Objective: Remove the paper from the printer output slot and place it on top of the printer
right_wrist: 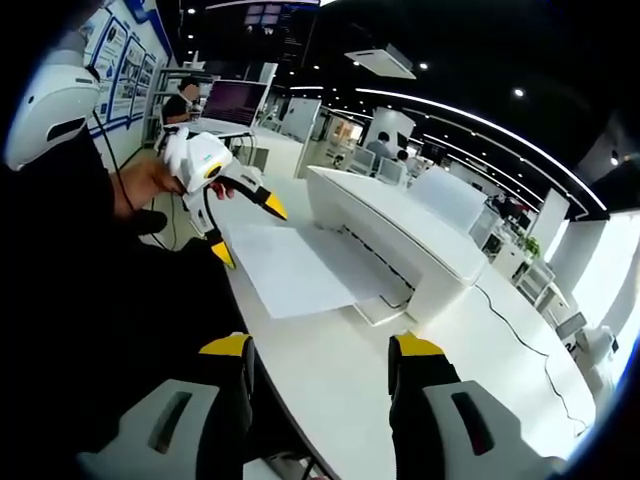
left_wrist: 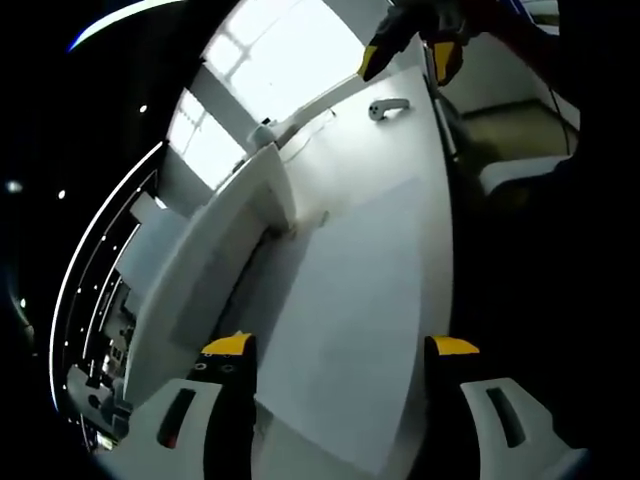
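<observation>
White paper (right_wrist: 300, 268) lies flat at the centre of the right gripper view, one short edge in the printer's (right_wrist: 400, 235) output slot and the rest spread over the pale desk (right_wrist: 330, 380). In the left gripper view the same sheet (left_wrist: 350, 320) runs up between that tool's jaws, with the printer (left_wrist: 215, 275) along its left side.

At upper left of the right gripper view, the left gripper (right_wrist: 245, 228) hangs off the sheet's far edge, held in a person's hand (right_wrist: 150, 180), its yellow-tipped jaws spread wide and holding nothing. The right gripper (right_wrist: 318, 345) at the bottom of its own view is also wide apart and empty, well short of the paper.

Likely trouble: the sheet rests flush on the desk, so a jaw may push it instead of getting beneath, crumpling it back toward the slot. A one-sided pull could skew it in the slot or crease it. A cable (right_wrist: 520, 330) trails on the desk at lower right, clear of the paper.
</observation>
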`<state>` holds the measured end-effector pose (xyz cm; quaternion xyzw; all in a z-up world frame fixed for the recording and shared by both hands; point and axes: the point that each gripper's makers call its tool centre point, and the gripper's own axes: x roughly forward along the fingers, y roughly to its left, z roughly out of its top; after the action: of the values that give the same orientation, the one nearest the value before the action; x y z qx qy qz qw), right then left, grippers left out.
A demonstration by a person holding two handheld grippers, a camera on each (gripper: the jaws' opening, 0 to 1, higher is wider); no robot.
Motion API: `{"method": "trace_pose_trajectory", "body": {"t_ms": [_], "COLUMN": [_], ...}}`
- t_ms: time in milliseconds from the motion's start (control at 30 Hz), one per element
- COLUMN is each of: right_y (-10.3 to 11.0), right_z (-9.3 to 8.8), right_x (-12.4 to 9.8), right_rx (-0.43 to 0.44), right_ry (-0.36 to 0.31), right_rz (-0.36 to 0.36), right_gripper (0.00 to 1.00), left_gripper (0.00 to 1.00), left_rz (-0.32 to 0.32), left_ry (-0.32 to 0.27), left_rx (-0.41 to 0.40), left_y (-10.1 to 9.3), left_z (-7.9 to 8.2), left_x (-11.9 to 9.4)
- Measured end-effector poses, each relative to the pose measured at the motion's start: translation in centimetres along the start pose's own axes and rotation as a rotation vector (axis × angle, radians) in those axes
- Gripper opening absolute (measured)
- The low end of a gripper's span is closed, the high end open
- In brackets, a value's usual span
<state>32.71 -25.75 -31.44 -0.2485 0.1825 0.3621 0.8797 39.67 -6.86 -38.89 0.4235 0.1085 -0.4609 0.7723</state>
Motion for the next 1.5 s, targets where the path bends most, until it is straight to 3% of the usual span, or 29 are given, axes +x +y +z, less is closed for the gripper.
{"method": "trace_pose_trajectory", "body": {"t_ms": [1500], "right_y": [0.14], "right_z": [-0.18], "right_x": [0.10], "right_rx": [0.004], "right_ry": [-0.001], "right_rz": [0.002], "right_gripper": [0.49], "left_gripper": [0.68], "left_rz": [0.054], "left_ry": [0.005], "left_rx": [0.058], "left_y": [0.16], "left_z": [0.22], "left_x": [0.87]}}
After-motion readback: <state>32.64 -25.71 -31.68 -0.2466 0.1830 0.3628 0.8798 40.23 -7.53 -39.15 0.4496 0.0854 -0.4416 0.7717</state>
